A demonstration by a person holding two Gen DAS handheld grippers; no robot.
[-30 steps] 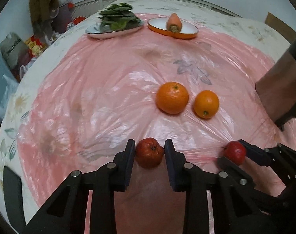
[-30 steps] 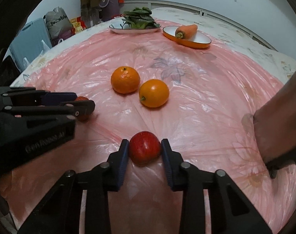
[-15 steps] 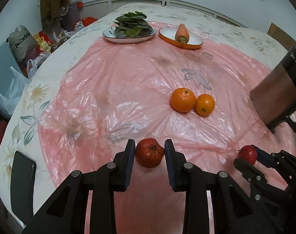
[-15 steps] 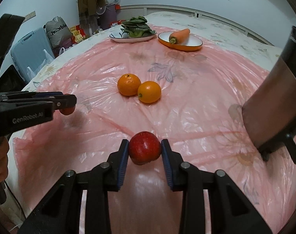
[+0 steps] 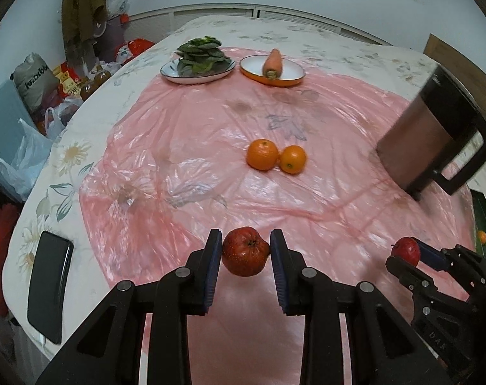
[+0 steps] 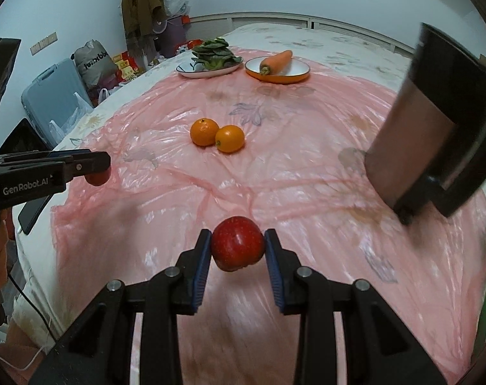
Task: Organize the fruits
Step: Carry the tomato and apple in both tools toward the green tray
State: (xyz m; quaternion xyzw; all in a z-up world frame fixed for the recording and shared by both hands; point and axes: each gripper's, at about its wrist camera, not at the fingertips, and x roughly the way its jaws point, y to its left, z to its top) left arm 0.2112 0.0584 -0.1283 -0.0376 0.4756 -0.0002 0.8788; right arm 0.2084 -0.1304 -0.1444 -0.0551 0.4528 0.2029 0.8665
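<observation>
My left gripper (image 5: 246,250) is shut on a red apple (image 5: 246,252), held above the pink plastic sheet (image 5: 211,147). My right gripper (image 6: 237,247) is shut on a second red apple (image 6: 237,246), also lifted off the sheet. In the left wrist view the right gripper (image 5: 409,255) shows at the lower right with its apple (image 5: 406,251). In the right wrist view the left gripper (image 6: 97,173) shows at the left with its apple (image 6: 97,177) partly hidden by the fingers. Two oranges (image 5: 262,154) (image 5: 293,159) lie side by side, touching, mid-table.
At the far edge stand a white plate of leafy greens (image 5: 198,64) and an orange-rimmed plate with a carrot (image 5: 272,67). A dark kettle-like jug with a handle (image 5: 432,141) stands at the right. A black phone (image 5: 49,285) lies near the left edge. Bags and clutter fill the floor at left.
Both grippers have risen and pulled back from the oranges, each still holding its apple. The oranges and plates look smaller and farther; the phone and the jug have come into view.
</observation>
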